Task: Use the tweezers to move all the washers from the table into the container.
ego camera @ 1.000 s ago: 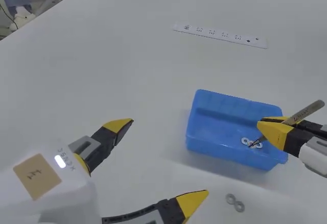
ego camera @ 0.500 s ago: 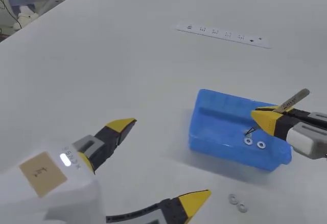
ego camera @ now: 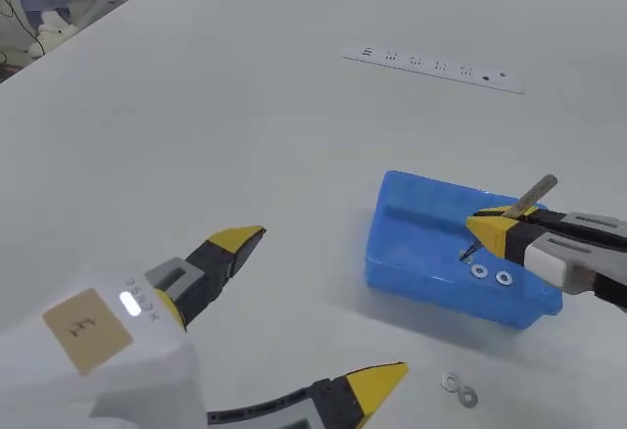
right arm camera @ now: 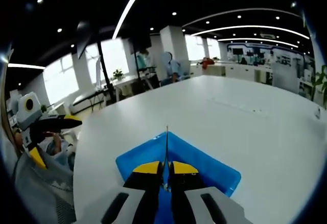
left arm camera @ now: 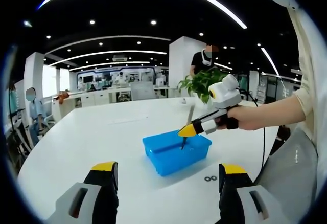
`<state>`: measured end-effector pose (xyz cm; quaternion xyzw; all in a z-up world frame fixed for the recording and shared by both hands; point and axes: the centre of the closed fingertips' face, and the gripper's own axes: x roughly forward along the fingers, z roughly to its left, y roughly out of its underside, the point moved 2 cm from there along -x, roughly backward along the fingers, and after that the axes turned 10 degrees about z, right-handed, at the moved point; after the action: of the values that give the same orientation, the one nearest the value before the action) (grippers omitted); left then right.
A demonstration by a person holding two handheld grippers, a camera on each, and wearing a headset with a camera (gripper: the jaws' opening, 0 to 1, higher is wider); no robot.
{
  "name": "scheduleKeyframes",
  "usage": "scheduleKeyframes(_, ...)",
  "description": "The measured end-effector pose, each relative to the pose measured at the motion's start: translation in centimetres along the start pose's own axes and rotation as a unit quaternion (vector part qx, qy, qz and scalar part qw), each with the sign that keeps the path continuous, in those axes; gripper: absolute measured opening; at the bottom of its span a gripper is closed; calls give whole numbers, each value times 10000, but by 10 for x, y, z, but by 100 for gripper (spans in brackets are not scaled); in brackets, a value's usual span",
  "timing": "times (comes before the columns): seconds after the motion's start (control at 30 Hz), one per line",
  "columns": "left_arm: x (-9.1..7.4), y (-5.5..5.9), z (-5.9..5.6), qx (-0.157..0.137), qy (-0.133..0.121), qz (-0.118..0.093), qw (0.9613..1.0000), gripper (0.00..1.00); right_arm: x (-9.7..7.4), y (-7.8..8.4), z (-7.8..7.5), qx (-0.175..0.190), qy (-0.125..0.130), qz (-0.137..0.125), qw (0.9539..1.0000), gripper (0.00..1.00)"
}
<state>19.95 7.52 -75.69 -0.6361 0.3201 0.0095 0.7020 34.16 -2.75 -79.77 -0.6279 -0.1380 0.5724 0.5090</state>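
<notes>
Right gripper [ego camera: 482, 227] was clamped on tweezers [ego camera: 530, 196], tips held over blue container [ego camera: 416, 243] | two washers [ego camera: 479, 271] were seen inside it, just below that gripper | loose washers [ego camera: 458, 390] were seen on table [ego camera: 245, 106], near left gripper [ego camera: 315, 307] | left jaws were held wide apart

The surface [ego camera: 196, 106] lies open around the blue container [ego camera: 431, 287], with a power strip [ego camera: 431, 65] well beyond it. The right gripper [ego camera: 485, 226] and its tweezers [ego camera: 532, 194] hang over the container's opening, seemingly clear of its walls.
</notes>
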Motion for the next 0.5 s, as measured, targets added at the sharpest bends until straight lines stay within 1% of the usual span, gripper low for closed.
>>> scheduleKeyframes(0.13, 0, 0, 0, -7, 5, -6, 10000, 82, 8, 5, -2, -33, -33, 150, 9999, 3)
scheduleKeyframes(0.23, 0, -2, 0, -53, 24, -70, 10000, 82, 13, 6, -3, -64, -34, 193, 9998, 3)
scheduleKeyframes(0.37, 0, -2, -1, -60, 31, -53, 10000, 82, 19, 7, -5, -93, -30, 266, 9996, 3)
scheduleKeyframes(0.5, -1, -2, -1, -49, 34, -44, 10000, 82, 22, 8, -4, -131, -22, 344, 9993, 3)
